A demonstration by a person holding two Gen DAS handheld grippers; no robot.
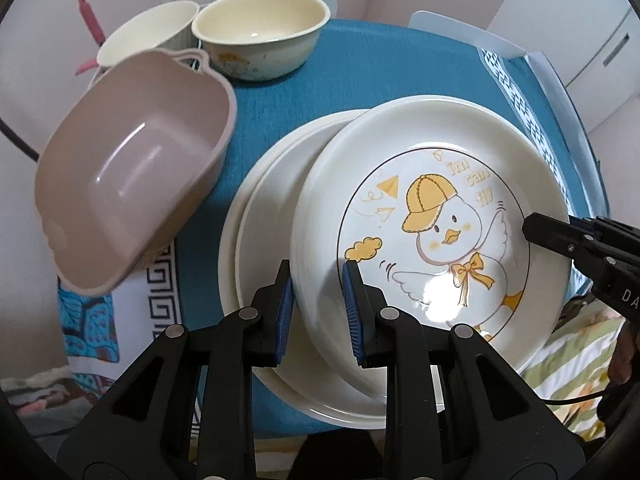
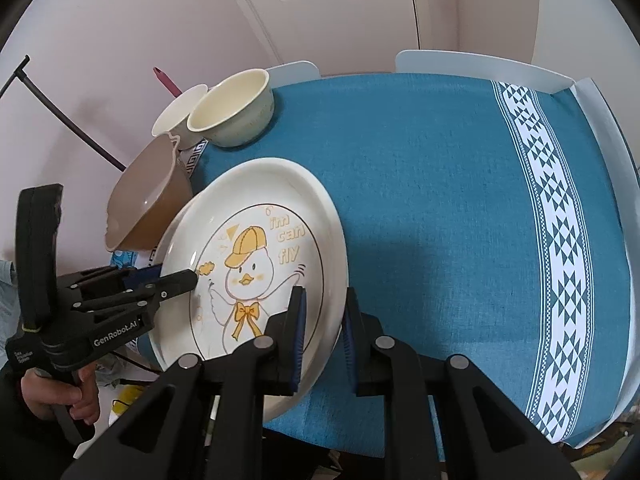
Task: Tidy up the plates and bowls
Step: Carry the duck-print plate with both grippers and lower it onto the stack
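A white plate with a yellow-capped duck drawing (image 1: 440, 216) (image 2: 256, 248) lies shifted to the right over a stack of plain white plates (image 1: 272, 200). My left gripper (image 1: 319, 304) is shut on the duck plate's near-left rim, with blue pads on either side of the rim. My right gripper (image 2: 325, 320) is shut on the opposite rim. Each gripper shows in the other's view: the right one's finger (image 1: 560, 236) at the plate's right edge, the left gripper (image 2: 176, 274) at the plate's left. Whether the duck plate touches the stack I cannot tell.
A tilted pink-brown basin (image 1: 132, 184) (image 2: 148, 200) sits left of the plates. Behind it stand a cream bowl (image 1: 260, 36) (image 2: 236, 112) and a second pale bowl (image 1: 148, 32). A teal tablecloth (image 2: 420, 184) with a white patterned band (image 2: 560, 240) spreads right. White chair backs (image 2: 480, 68) line the far edge.
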